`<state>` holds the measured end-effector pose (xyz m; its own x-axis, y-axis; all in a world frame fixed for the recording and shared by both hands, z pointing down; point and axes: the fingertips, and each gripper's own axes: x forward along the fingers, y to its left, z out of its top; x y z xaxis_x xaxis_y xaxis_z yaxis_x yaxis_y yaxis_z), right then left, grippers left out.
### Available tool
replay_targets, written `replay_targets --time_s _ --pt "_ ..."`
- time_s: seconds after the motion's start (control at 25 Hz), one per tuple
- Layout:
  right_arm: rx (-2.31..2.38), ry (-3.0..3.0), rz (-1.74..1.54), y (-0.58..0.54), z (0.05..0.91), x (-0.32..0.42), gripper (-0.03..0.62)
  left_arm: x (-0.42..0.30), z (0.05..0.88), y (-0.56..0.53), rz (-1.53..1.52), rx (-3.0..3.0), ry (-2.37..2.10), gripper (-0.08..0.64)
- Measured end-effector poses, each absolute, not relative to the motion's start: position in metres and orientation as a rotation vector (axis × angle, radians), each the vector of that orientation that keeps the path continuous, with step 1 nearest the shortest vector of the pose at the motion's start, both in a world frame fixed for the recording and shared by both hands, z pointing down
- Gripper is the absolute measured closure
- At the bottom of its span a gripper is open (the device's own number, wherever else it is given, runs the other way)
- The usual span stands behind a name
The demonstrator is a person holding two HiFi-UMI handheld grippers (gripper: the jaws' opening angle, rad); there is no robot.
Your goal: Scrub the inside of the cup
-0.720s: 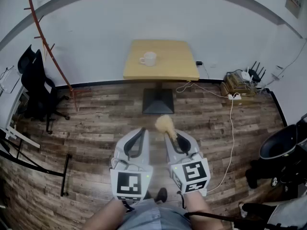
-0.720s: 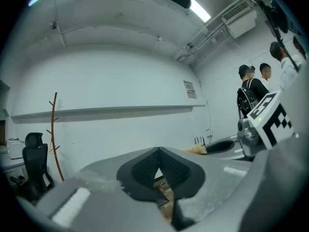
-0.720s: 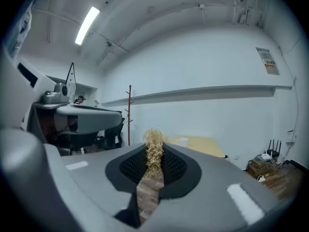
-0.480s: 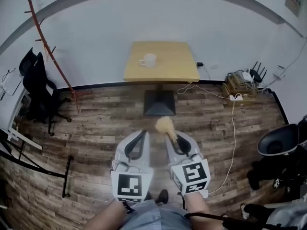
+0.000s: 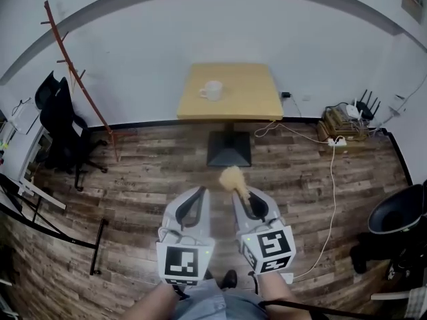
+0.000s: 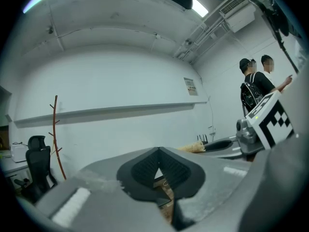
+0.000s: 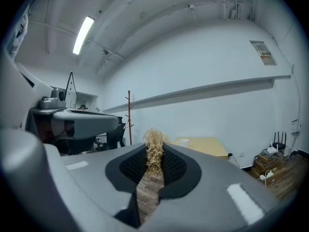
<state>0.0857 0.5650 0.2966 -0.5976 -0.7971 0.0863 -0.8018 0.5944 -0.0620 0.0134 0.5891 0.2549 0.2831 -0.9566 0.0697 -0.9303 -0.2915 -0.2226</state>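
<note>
White cup (image 5: 211,90): is set upright on the table (image 5: 257,95), in the left part of the top and back from the near edge. Its handle appears turned to the left in the head view.
Direction from the grippers: the cup lies straight ahead and well apart, with open floor between. It is lined up slightly more with the left gripper than with the right.
Right gripper (image 5: 241,193): is clenched on the brush (image 5: 233,177) and held level. Straw-coloured fibres are seen pinched between its pads in the right gripper view.
Brush axis: runs forward along the jaws, bristle head leading, and is aimed roughly at the table.
Left gripper (image 5: 199,191): is held level just beside the right one, jaws pressed together with nothing between them.
Nearer hand: neither is judged markedly nearer. The left is better placed to steady the cup, while the right carries the brush.
Open room: bare wood floor (image 5: 147,172) is seen along the whole approach. Only the dark pedestal base (image 5: 229,149) stands in line, low under the top.
Edges: the coat stand (image 5: 73,72) and chair (image 5: 63,129) at left, and the cables (image 5: 330,152) at right, are kept well clear.
Coming move: a forward approach is judged necessary. The level brush must then be tipped down, since the cup opens upward.
</note>
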Motion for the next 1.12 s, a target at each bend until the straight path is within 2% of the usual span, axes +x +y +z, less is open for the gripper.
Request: replay_targets --time_s 0.48,1.12 --pt "1.319 -2.747 0.239 0.519 0.329 0.057 0.529 -0.017 0.28 0.538 -0.288 -2.424 1.872 0.538" --pt "1.337 -2.708 0.184 0.35 0.318 -0.019 0.529 -0.102 0.275 0.371 -0.206 -2.461 1.849 0.538"
